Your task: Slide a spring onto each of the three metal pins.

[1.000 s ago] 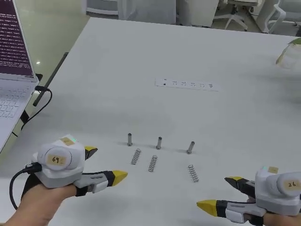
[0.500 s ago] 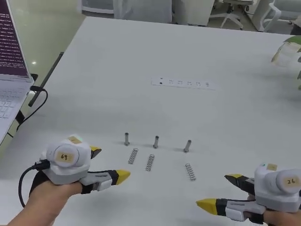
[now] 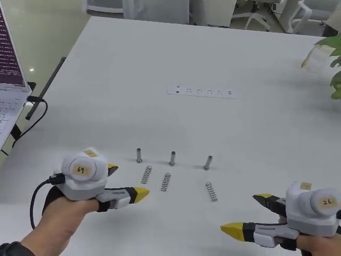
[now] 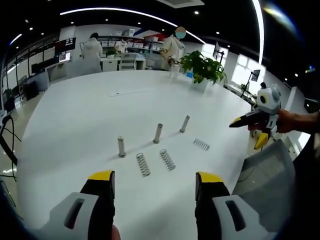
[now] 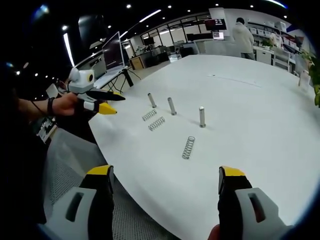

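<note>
**Both claws open, springs lying loose by the pins**

At the far left edge stands an open laptop (image 3: pixel 6 80), with a black cable (image 3: pixel 37 114) beside it. The left claw (image 3: pixel 127 181) hovers over the near left of the white bench (image 3: pixel 160 58). Its yellow-tipped jaws are spread apart and grip nothing.

Just right of it, three metal pins stand upright in a row across the bench: the left pin (image 3: pixel 139 155), the middle pin (image 3: pixel 172 158) and the right pin (image 3: pixel 208 162). Each has a spring lying flat on its near side, close by but not on the pin. These are the left spring (image 3: pixel 146 174), the middle spring (image 3: pixel 165 181) and the right spring (image 3: pixel 211 191). The first two lie close together, and the third lies apart from them.

Farther back, beyond the pins, a white power strip (image 3: pixel 199 92) lies on the bench. The right claw (image 3: pixel 245 213) is held at the near right, with its jaws wide apart and empty. At the far right edge are the green leaves of a plant (image 3: pixel 334 58)
</note>
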{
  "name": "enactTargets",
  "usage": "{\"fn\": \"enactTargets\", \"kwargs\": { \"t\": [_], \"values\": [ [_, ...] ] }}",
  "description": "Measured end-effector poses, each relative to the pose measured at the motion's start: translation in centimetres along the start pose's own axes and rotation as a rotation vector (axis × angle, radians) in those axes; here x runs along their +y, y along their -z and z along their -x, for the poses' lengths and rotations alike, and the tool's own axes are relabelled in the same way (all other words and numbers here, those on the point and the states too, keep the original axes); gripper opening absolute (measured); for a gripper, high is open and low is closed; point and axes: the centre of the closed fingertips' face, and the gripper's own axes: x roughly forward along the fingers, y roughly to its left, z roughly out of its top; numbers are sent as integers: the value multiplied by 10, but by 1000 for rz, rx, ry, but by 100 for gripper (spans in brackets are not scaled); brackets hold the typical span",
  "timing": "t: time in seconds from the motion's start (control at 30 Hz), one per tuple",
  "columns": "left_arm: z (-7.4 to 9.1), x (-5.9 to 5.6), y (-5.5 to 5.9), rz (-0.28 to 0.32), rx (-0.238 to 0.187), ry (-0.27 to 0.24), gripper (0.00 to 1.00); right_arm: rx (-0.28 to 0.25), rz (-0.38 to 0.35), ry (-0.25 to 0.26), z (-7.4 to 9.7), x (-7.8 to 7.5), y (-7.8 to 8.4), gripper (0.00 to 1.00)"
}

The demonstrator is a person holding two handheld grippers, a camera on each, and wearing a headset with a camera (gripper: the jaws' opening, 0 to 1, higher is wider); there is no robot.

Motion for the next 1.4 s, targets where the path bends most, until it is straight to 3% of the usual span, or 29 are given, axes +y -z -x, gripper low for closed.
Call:
{"fn": "enactTargets", "kwargs": {
  "t": [0.33, 0.83, 1.4],
  "values": [
    [-10, 3, -2, 2, 9, -1, 60, 23, 15, -13, -2, 3, 4, 85],
    [-33, 7, 2, -13, 42, 11, 57, 16, 9, -3, 2, 0, 1, 82],
    [-52, 15, 5, 23, 63, -8, 51, 18, 3, -6, 1, -1, 2, 82]
  ]
}}
